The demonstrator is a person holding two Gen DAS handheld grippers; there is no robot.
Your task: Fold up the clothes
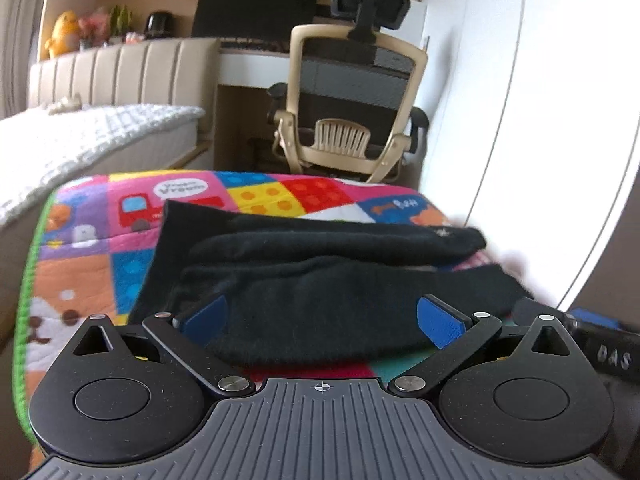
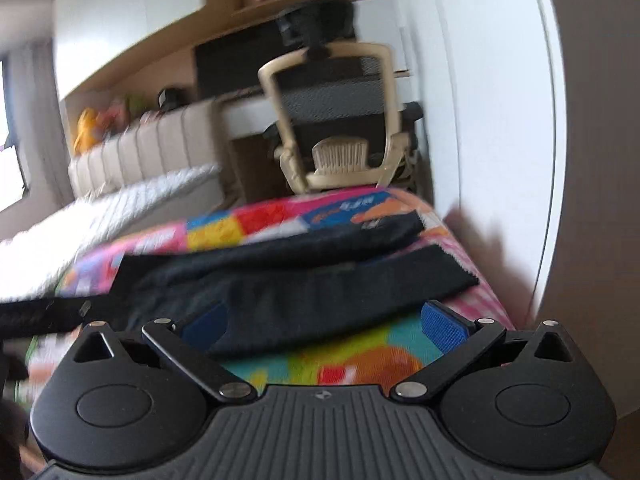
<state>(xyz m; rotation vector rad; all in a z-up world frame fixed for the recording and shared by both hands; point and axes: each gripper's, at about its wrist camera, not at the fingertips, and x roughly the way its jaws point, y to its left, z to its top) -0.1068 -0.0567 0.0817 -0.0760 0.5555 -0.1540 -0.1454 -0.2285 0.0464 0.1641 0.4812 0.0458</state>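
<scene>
A black garment (image 1: 312, 272) lies folded in layers on a colourful patchwork play mat (image 1: 100, 240). My left gripper (image 1: 320, 316) is open, its blue pads either side of the garment's near fold, low over it. My right gripper (image 2: 324, 324) is open too, just above the garment's (image 2: 300, 280) near edge, with the mat (image 2: 340, 356) showing beneath. Neither holds cloth. The right gripper's body shows at the right edge of the left wrist view (image 1: 600, 344). The right wrist view is motion-blurred.
A bed with a white quilt (image 1: 80, 140) and padded headboard stands to the left. A beige office chair (image 1: 352, 100) and desk with a monitor stand beyond the mat. A white wardrobe wall (image 1: 540, 120) runs along the right.
</scene>
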